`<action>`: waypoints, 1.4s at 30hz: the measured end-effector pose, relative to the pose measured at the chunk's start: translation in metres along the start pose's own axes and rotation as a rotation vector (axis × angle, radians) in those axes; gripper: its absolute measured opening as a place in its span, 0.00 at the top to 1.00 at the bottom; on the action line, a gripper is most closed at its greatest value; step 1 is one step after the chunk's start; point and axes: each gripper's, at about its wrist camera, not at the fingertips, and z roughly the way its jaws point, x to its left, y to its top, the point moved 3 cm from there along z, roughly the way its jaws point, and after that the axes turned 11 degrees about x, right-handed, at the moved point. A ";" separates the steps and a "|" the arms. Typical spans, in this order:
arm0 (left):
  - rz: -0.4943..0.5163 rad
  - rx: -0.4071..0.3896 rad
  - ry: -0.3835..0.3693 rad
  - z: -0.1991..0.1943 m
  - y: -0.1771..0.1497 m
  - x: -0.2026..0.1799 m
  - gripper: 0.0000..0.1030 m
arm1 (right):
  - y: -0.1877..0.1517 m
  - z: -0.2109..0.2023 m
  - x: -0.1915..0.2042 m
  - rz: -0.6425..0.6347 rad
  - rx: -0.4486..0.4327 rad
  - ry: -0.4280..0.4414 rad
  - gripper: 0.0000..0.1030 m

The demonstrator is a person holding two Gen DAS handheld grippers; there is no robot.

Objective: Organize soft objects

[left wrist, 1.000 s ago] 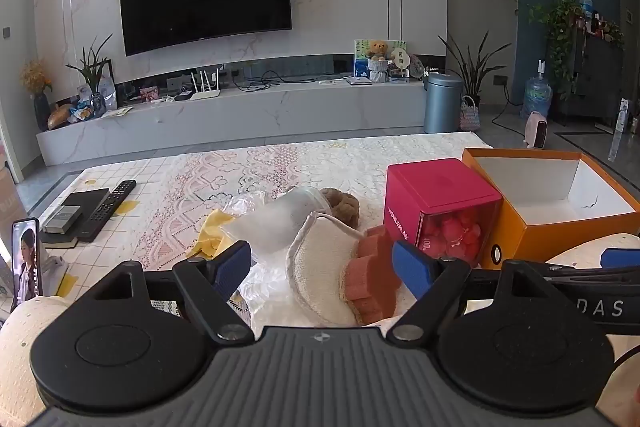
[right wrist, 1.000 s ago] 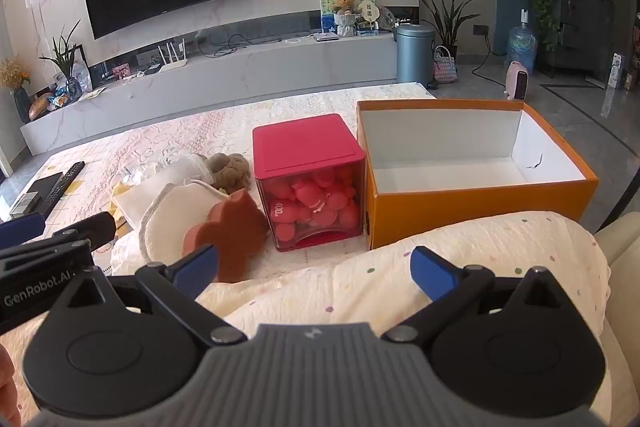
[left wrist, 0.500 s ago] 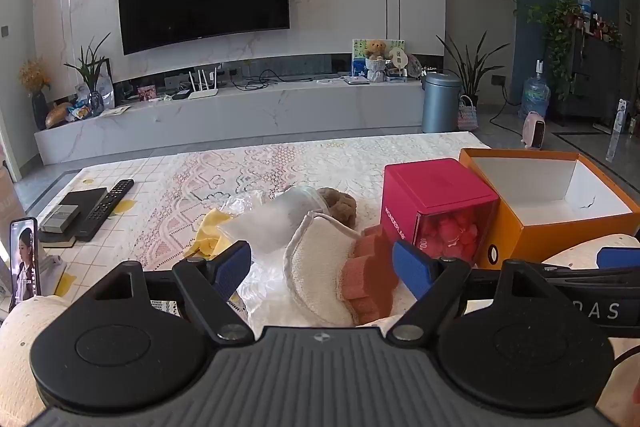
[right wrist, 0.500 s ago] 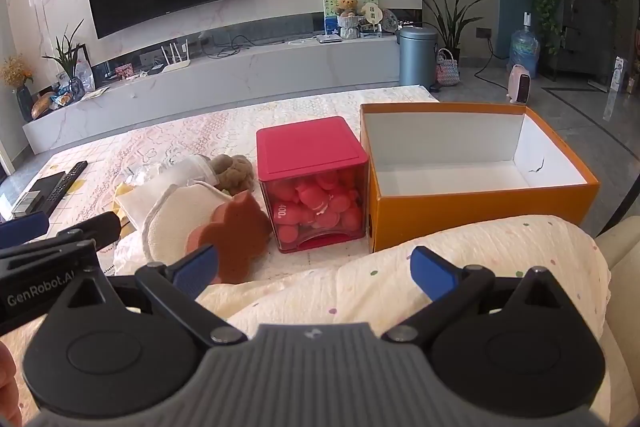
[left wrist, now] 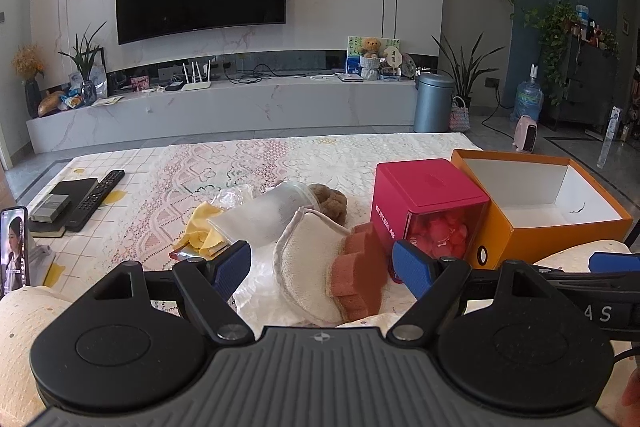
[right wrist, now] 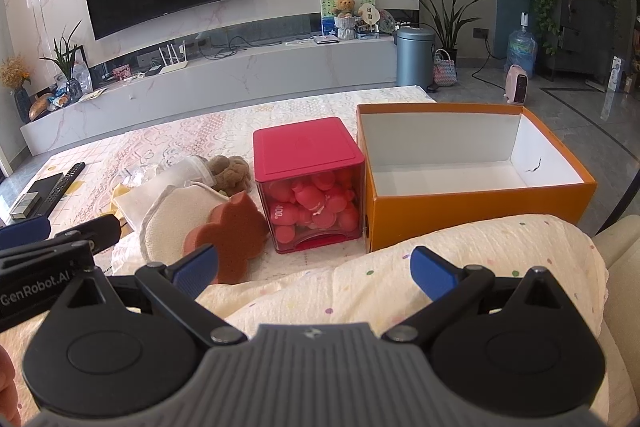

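A: Sponge first, I'd say: the rust-orange flower-shaped foam sponge (left wrist: 360, 273) leans on the round cream terry pad (left wrist: 308, 259), right between the spread blue tips of your left gripper (left wrist: 322, 267), whose jaws are released and hold nothing.

B: And the right gripper (right wrist: 314, 267)?

A: Also released and empty, over the cream dotted cushion (right wrist: 420, 279). Keep it clear while the left works.

B: Where does the sponge go?

A: Probably the open orange cardboard box (right wrist: 480, 203), empty and just right of the red-lidded clear cube of pink balls (right wrist: 310, 187). Ease forward, close across the sponge's flat faces (foam squashes, so squeeze gently), and lift straight so the pad stays on the lace-covered table (left wrist: 260, 163).
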 end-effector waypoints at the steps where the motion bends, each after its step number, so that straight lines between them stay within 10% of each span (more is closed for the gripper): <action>1: 0.001 0.001 0.001 0.000 0.000 0.000 0.08 | 0.000 0.000 0.000 0.000 0.000 0.000 0.03; 42: -0.001 0.002 -0.006 0.003 -0.004 -0.002 0.08 | -0.002 0.002 -0.004 0.014 0.003 -0.025 0.03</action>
